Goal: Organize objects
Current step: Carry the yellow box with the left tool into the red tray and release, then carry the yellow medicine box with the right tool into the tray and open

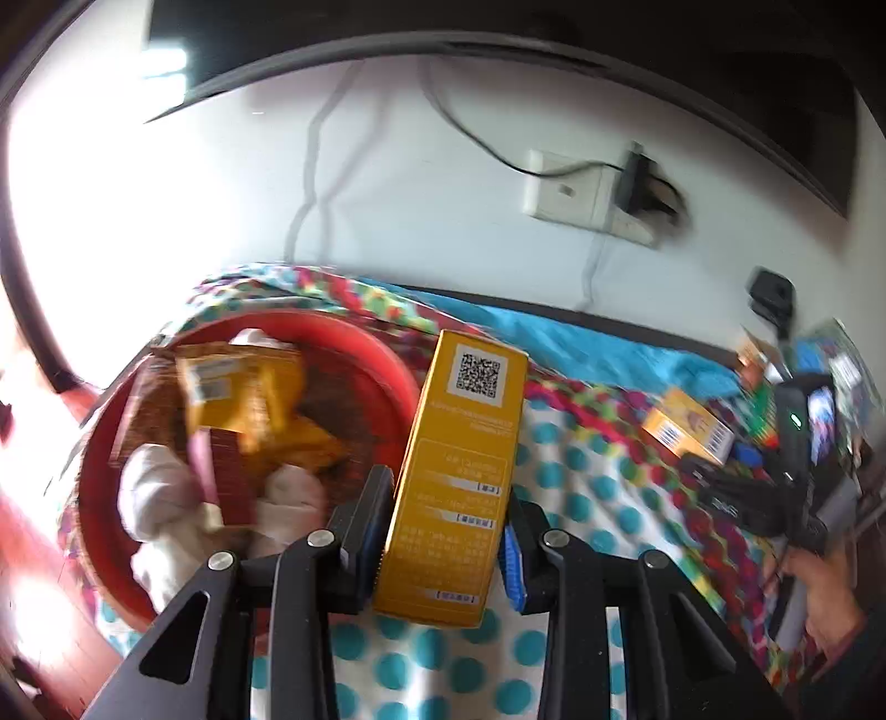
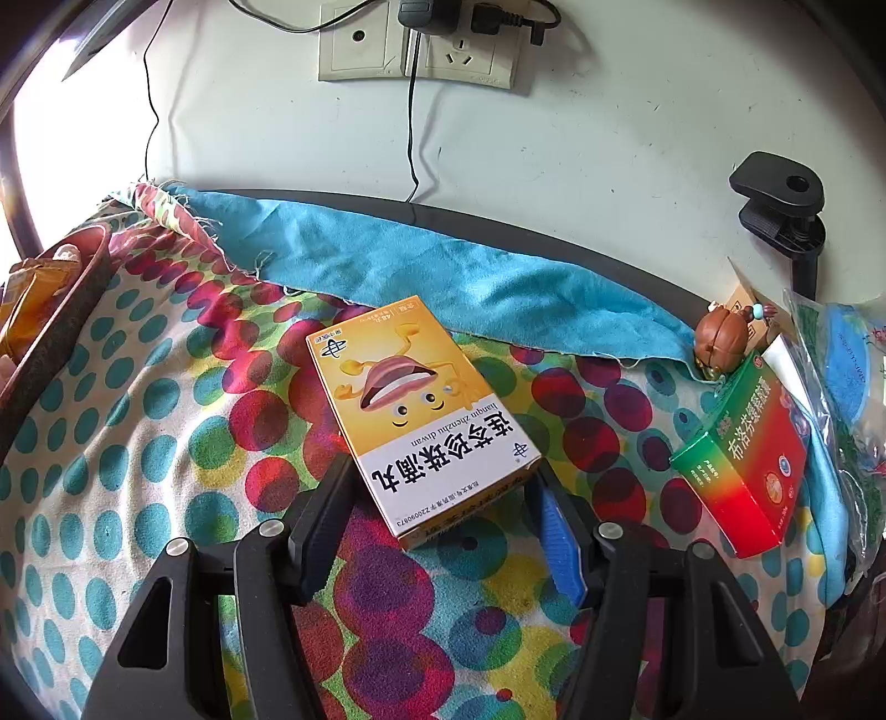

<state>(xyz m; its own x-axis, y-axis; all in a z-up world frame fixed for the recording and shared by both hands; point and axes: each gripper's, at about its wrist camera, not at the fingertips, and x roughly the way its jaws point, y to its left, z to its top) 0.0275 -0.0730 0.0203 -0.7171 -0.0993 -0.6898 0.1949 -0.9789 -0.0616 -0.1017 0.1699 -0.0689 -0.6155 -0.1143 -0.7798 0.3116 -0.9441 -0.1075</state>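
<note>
Left gripper [image 1: 446, 531] is clamped on a tall yellow box [image 1: 457, 476]; both pads press its narrow sides and the box stands upright between them, QR code at the top. The box is lifted off the spotted cloth [image 1: 581, 498], just right of the red basket [image 1: 382, 354]. The basket holds yellow packets [image 1: 249, 387], a maroon packet and something white; details are blurred.

Right gripper [image 2: 443, 515] has its jaws partly open, one on each side of the near end of a flat yellow box [image 2: 421, 421] with a cartoon face. That box lies on the cloth [image 2: 166, 443]. Whether the pads touch it cannot be told; a gap seems to show on the right side.

A red-and-green box [image 2: 747, 471] lies tilted at the right edge, well apart from the flat box. A brown figurine [image 2: 717, 338] sits behind it, by the blue cloth [image 2: 443, 266]. A wall socket [image 2: 421, 50] with plugs is above.
</note>
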